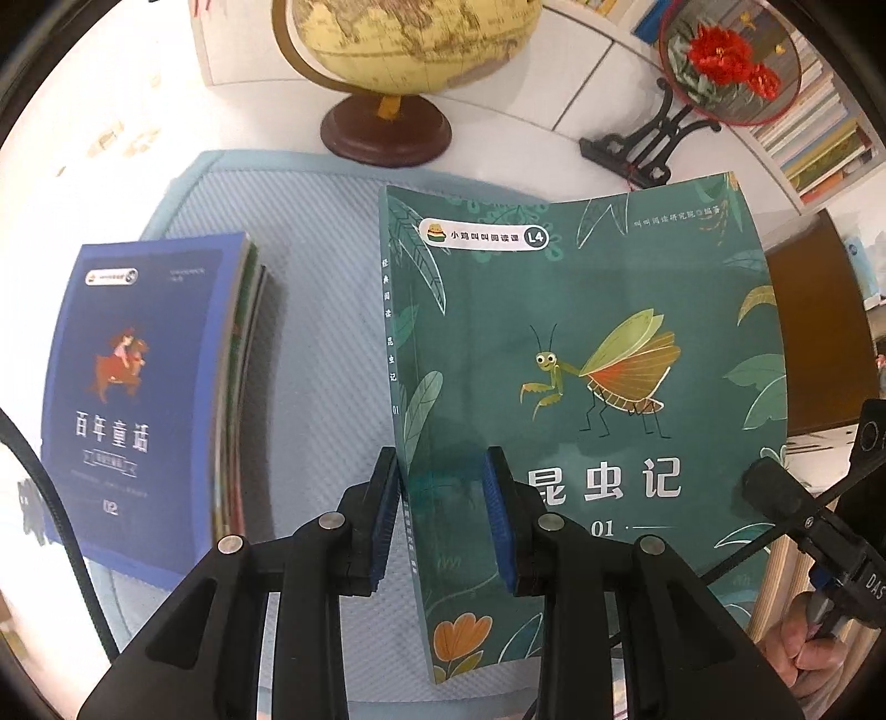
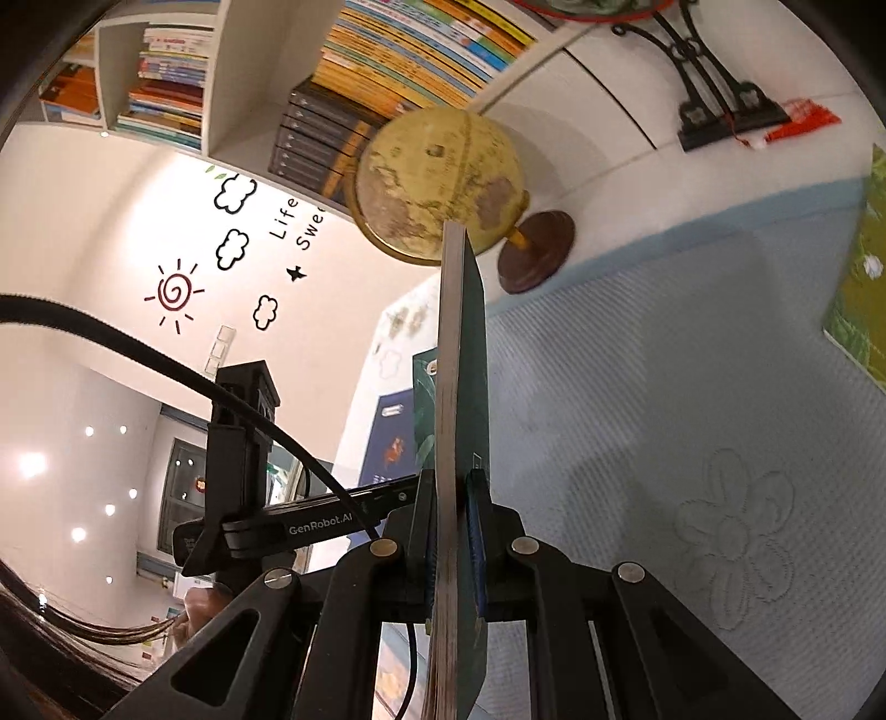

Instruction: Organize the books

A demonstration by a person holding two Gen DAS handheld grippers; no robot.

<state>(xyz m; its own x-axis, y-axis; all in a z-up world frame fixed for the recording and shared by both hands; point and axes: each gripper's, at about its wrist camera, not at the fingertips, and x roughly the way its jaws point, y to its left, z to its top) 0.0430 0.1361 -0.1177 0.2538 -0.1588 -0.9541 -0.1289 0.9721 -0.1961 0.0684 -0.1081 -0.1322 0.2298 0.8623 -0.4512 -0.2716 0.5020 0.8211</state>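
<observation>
A green book with a mantis on its cover hangs bowed above the pale blue mat, carried at two edges. My left gripper is shut on its spine edge, its blue pads either side of the lower left corner area. My right gripper is shut on the opposite edge, where the book shows edge-on and upright; that gripper's finger appears at the cover's right side. A stack of books topped by a dark blue one lies on the mat to the left.
A globe on a brown base and a round flower ornament on a black stand sit behind the mat. Another green book lies at the mat's right. Filled bookshelves line the back. A hand holds the right gripper.
</observation>
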